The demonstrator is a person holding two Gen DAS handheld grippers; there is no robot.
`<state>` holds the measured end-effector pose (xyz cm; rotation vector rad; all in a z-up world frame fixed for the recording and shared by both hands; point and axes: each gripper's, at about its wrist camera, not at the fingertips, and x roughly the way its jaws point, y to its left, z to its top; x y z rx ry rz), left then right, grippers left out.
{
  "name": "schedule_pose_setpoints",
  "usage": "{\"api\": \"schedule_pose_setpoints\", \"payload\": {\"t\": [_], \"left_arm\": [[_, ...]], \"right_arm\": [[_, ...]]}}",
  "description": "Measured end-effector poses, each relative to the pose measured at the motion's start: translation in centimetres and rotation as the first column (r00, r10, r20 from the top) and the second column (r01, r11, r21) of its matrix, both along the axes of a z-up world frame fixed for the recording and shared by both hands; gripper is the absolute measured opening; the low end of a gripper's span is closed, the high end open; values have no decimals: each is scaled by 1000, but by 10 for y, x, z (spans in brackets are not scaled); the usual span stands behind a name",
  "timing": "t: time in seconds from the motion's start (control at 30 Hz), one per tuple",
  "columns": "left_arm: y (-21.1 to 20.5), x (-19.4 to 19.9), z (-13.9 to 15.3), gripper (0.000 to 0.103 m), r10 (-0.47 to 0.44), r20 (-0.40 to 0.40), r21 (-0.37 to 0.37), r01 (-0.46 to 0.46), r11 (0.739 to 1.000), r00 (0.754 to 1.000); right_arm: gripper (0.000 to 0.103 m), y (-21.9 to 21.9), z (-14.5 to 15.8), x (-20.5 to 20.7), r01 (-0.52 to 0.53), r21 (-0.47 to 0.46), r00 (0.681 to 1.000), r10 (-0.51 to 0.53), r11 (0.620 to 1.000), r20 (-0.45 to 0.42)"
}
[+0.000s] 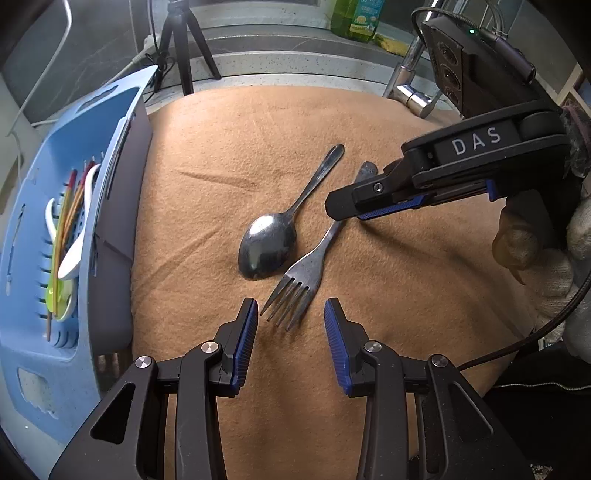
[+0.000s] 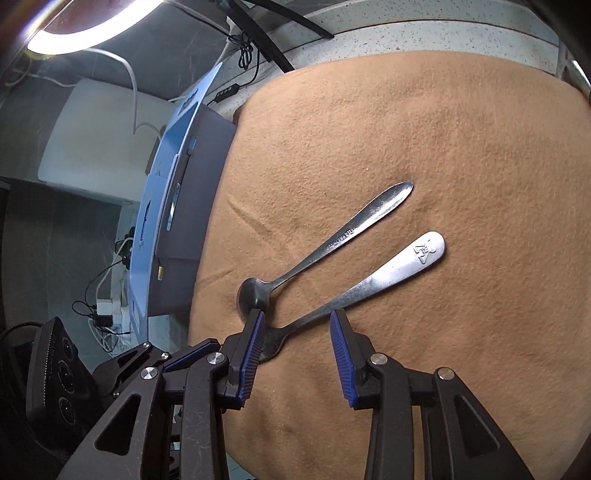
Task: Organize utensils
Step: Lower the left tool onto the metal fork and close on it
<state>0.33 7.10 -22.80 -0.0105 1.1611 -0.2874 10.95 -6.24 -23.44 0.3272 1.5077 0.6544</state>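
Observation:
A metal spoon and a metal fork lie side by side on the tan cloth. My left gripper is open, its fingers either side of the fork's tines, just short of them. My right gripper hovers over the fork's handle; in the right wrist view it is open, straddling the fork's neck, with the spoon to its left. The blue basket at the left holds white spoons, a green spoon and chopsticks.
A tripod, a tap and a green bottle stand behind the cloth on the speckled counter. The basket's wall rises at the cloth's left edge. Cables and a power strip lie beyond it.

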Motion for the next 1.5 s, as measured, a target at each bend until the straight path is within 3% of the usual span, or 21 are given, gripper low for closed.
{"api": "schedule_pose_setpoints", "payload": {"t": [0.37, 0.83, 0.9, 1.0, 1.17, 1.5], "left_arm": [[-9, 8, -11, 36, -59, -37, 45, 61, 997, 998], [-10, 15, -19, 32, -66, -10, 2, 66, 998, 998], [-10, 13, -19, 23, -65, 1, -1, 65, 998, 998], [-8, 14, -20, 21, -60, 9, -15, 61, 998, 998], [-7, 13, -21, 21, -54, 15, -38, 55, 998, 998], [-16, 8, -23, 22, -88, 21, -4, 88, 996, 996]], "right_arm": [[32, 1, -12, 1, 21, -4, 999, -21, 1000, -40], [32, 9, -18, 6, 72, -15, 996, -73, 997, -55], [29, 10, -18, 6, 80, -25, 996, -81, 997, -49], [25, 11, -19, 6, 82, -41, 996, -84, 996, -42], [16, 11, -20, 6, 91, -61, 995, -93, 994, -36], [14, 5, -21, 7, 116, -55, 992, -119, 992, -51]]}}
